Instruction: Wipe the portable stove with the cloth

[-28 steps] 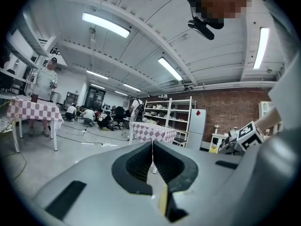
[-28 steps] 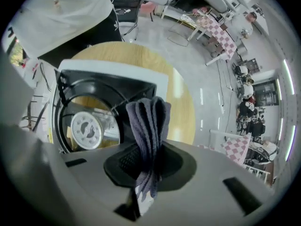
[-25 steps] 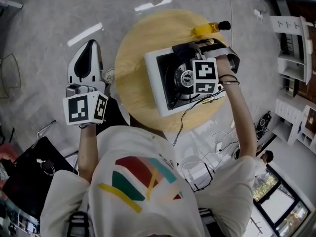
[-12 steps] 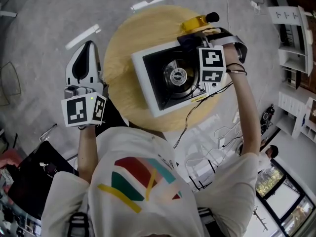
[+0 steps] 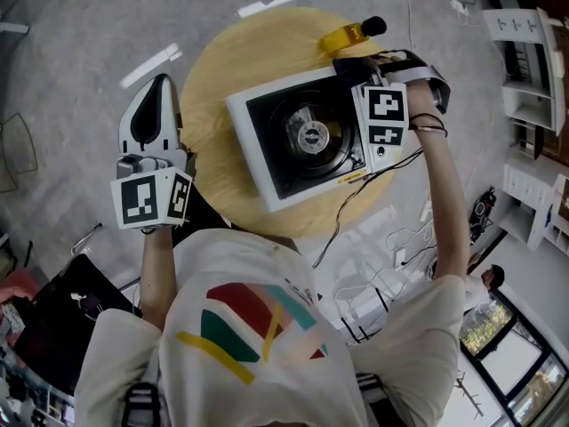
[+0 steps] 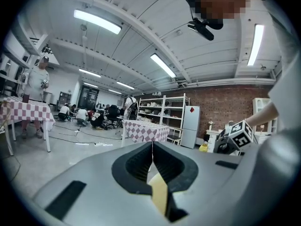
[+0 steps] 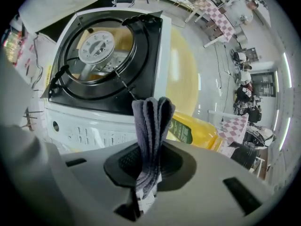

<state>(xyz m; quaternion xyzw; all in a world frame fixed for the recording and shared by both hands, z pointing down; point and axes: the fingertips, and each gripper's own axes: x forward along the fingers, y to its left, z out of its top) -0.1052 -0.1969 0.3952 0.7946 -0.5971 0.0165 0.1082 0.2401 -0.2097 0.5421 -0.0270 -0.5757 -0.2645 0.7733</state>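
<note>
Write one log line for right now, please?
right gripper shut on cloth near stove edge | left gripper shut, beside round table

Stove (image 5: pixel 258 154): white case smooth, bit shiny, looks like painted metal; black top glossy. Burner (image 7: pixel 96 45) in mid: bright shiny metal. Cloth (image 7: pixel 151 126): grey, soft, ribbed, matt. Table (image 5: pixel 222 69): pale wood, smooth, matt. Bottle (image 5: pixel 342 38) at table's far edge: yellow glossy plastic.

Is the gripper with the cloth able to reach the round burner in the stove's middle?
Probably yes: the right gripper holds the cloth just beside the stove, and nothing lies over the burner.
</note>
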